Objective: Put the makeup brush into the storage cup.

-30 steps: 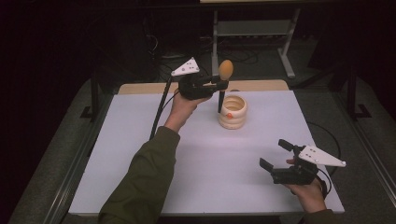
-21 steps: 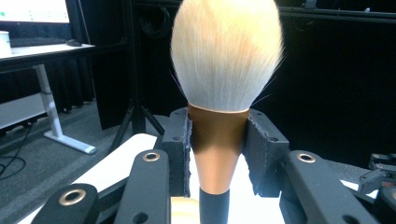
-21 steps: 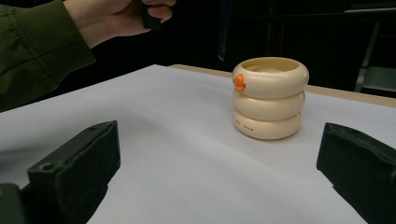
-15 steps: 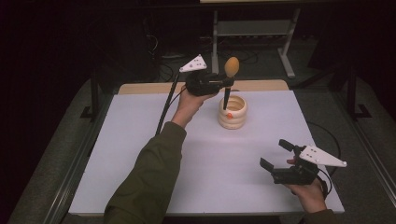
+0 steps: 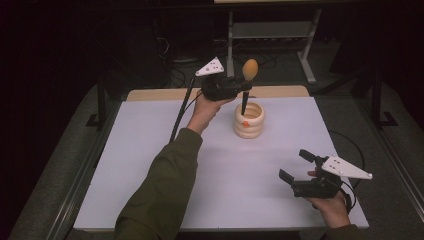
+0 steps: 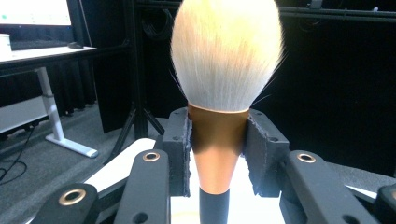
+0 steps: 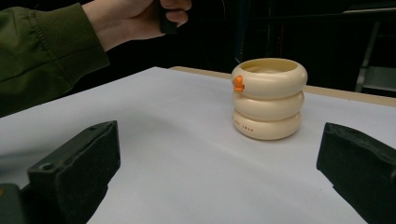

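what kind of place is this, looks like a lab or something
Probably a lab or recording studio rather than a home: a white-topped table ringed by black curtains, a metal desk frame behind, and a monitor on a desk at one side.

**Materials and finish, as I see them**

I note the brush (image 6: 227,70): soft, fine pale bristles, a smooth coppery metallic collar with satin sheen, a glossy black handle. My left gripper (image 6: 218,154) has matt black pads (image 6: 179,140), rough and pitted, with brass-coloured rivets. The cup (image 7: 269,99) looks like smooth cream plastic, faintly glossy. The table (image 5: 150,150) is matt white. The sleeve (image 7: 42,56) is ribbed green cloth.
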`<state>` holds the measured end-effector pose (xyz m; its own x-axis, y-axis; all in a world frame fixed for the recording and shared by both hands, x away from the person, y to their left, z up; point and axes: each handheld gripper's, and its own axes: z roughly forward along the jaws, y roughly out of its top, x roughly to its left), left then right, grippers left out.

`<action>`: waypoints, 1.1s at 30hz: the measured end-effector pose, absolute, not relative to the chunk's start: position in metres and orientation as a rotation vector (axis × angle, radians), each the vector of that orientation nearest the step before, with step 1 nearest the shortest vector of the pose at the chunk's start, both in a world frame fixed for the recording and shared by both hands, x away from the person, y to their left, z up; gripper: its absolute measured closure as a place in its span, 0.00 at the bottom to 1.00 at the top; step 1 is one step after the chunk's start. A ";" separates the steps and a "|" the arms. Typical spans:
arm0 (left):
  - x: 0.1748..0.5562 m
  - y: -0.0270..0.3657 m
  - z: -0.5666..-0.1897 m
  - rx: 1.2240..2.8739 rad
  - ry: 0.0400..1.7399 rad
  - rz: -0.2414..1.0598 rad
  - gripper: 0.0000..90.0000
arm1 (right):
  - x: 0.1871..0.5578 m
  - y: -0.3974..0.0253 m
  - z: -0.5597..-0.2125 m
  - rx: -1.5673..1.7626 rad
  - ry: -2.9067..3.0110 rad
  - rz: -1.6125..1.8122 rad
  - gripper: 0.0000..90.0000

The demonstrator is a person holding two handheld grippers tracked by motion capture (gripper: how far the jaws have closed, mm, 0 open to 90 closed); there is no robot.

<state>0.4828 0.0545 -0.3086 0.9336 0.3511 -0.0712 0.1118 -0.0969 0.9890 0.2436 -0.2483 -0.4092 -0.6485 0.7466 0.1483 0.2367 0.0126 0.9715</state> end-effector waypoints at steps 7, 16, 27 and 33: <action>0.486 0.053 -0.313 1.667 0.368 0.213 0.71 | 0.244 -0.249 -0.410 1.004 1.884 1.675 0.00; 0.490 0.050 -0.322 1.674 0.386 0.208 0.71 | 0.244 -0.250 -0.410 1.018 1.885 1.677 0.00; 0.492 0.044 -0.333 1.696 0.387 0.213 0.71 | 0.244 -0.250 -0.411 1.009 1.885 1.676 0.00; 0.491 0.042 -0.338 1.708 0.390 0.212 0.71 | 0.244 -0.251 -0.411 1.006 1.887 1.672 0.00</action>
<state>0.4913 0.0422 -0.3378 0.9244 0.3732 -0.0783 0.1374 -0.1346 0.9813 0.2440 -0.2507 -0.4111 -0.6478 0.7473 0.1482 0.2373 0.0131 0.9714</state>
